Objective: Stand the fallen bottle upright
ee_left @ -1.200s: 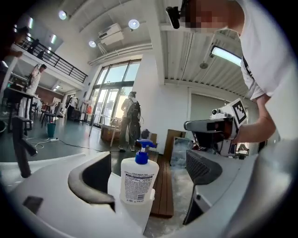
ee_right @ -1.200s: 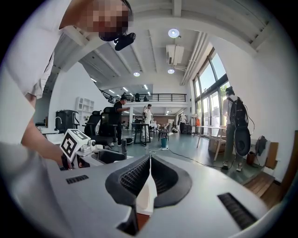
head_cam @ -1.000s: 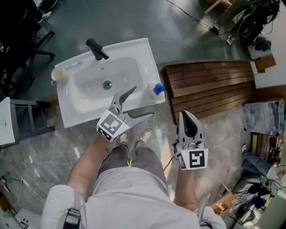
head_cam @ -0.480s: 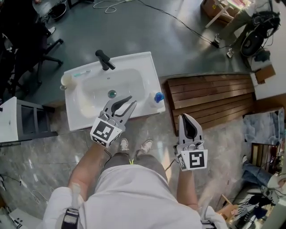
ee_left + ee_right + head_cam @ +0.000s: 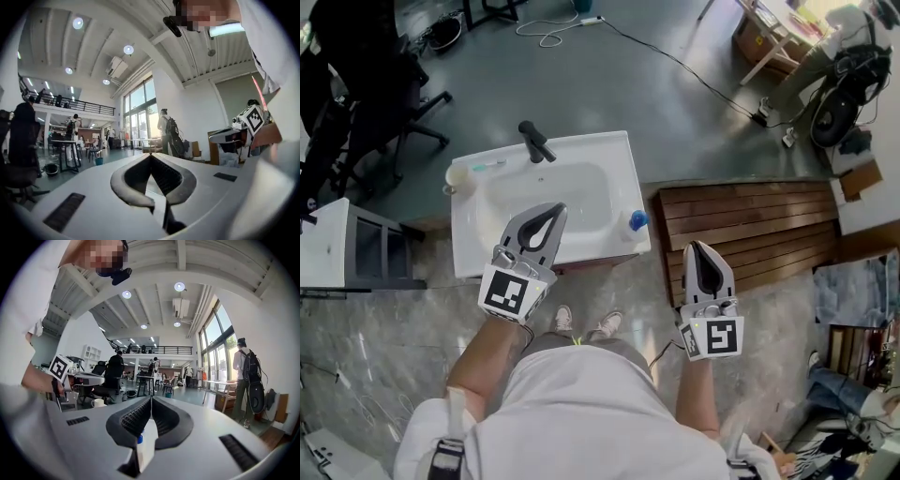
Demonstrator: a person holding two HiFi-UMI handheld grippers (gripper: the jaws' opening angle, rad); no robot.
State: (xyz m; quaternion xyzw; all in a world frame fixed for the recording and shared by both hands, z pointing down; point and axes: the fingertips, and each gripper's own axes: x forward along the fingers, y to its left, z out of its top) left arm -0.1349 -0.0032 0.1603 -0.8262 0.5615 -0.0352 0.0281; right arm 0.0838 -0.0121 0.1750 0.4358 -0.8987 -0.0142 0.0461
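A white bottle with a blue cap (image 5: pixel 637 221) stands upright on the right front corner of the white sink (image 5: pixel 609 159). My left gripper (image 5: pixel 553 208) is lifted above the sink's front rim, left of the bottle and apart from it. Its jaws have just been closing and now meet with nothing between them (image 5: pixel 151 155). My right gripper (image 5: pixel 700 246) hangs shut and empty over the floor, right of the sink. In the right gripper view the bottle (image 5: pixel 144 453) shows far below through the gap behind the shut tips (image 5: pixel 151 398).
A black tap (image 5: pixel 536 142) and a cup (image 5: pixel 457 174) stand on the sink's back rim. A slatted wooden platform (image 5: pixel 750 220) lies to the right, a white cabinet (image 5: pixel 337 248) to the left, and a black office chair (image 5: pixel 384 103) behind. People stand far off in the hall.
The left gripper went from wide open beside the bottle to shut, rising and swinging left, away from it. The right gripper rose a little. The bottle stays upright on the rim.
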